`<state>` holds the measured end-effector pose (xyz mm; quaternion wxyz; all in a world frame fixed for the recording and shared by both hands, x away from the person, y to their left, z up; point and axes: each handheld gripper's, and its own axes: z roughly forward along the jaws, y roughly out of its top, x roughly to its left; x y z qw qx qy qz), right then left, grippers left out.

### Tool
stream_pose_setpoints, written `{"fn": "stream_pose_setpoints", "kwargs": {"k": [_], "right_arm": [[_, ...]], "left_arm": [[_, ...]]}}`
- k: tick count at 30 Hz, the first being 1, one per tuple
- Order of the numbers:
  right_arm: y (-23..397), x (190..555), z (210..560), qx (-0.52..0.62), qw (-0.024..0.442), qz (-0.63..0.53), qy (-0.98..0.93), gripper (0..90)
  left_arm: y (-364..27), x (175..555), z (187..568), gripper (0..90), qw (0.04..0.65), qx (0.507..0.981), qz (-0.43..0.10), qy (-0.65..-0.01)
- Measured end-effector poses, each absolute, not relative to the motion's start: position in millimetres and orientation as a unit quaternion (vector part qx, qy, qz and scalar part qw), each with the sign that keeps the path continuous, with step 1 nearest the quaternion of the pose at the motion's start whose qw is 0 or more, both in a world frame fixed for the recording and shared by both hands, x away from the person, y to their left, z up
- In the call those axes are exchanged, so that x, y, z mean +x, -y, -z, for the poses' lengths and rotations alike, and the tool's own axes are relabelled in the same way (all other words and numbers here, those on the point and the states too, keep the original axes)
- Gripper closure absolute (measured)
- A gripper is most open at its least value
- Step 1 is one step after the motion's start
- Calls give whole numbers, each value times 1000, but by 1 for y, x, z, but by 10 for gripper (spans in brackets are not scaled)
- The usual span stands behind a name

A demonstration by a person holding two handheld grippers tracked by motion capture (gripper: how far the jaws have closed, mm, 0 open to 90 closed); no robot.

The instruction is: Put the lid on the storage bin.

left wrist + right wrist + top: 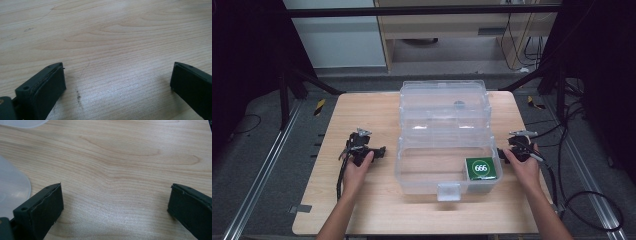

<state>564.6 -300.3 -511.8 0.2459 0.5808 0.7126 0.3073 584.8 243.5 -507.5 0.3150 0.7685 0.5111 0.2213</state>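
A clear plastic box (412, 172) stands in the middle of the wooden table (362, 210), its lid (444, 102) swung open toward the far side. Inside, at the front right corner, lies a green packet (482, 167) marked 666. My left gripper (360, 148) rests on the table left of the box, held by a hand. My right gripper (518, 145) rests at the box's right side. In the left gripper view the left gripper (117, 80) stands open over bare wood. The right gripper (115, 200) is open too, with nothing between its jaws.
A corner of the clear box (12, 187) shows at the left of the right gripper view. Cables (582, 200) trail off the table's right edge to the floor. Dark frame legs (287, 95) stand at both far corners.
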Motion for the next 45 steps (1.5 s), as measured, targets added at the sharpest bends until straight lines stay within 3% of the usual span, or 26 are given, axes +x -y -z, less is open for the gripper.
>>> {"fn": "stream_pose_setpoints", "kwargs": {"k": [4, 6, 12, 15, 20, 30, 35, 45], "right_arm": [[302, 565, 511, 570, 238, -308, -724, 9], [302, 564, 507, 552, 227, -305, -742, 87], [302, 548, 485, 501, 249, -280, -780, 84], [303, 536, 467, 480, 259, -261, -796, 109], [302, 523, 442, 450, 268, -259, -811, 135], [279, 510, 359, 352, 291, -255, -852, 293], [263, 517, 328, 314, 294, -252, -867, 328], [228, 541, 287, 248, 299, -241, -889, 422]], "left_arm": [[-244, 586, 507, 0, 315, 771, -220, -508], [-244, 586, 507, 0, 315, 771, -220, -507], [-247, 583, 504, 3, 307, 781, -206, -503], [-248, 578, 495, 65, 290, 799, -179, -495], [-246, 559, 462, 64, 286, 822, -197, -450], [-225, 515, 388, 81, 322, 851, -196, -367], [-205, 502, 368, 88, 321, 868, -207, -319], [-169, 481, 347, 66, 324, 900, -174, -235]]}}
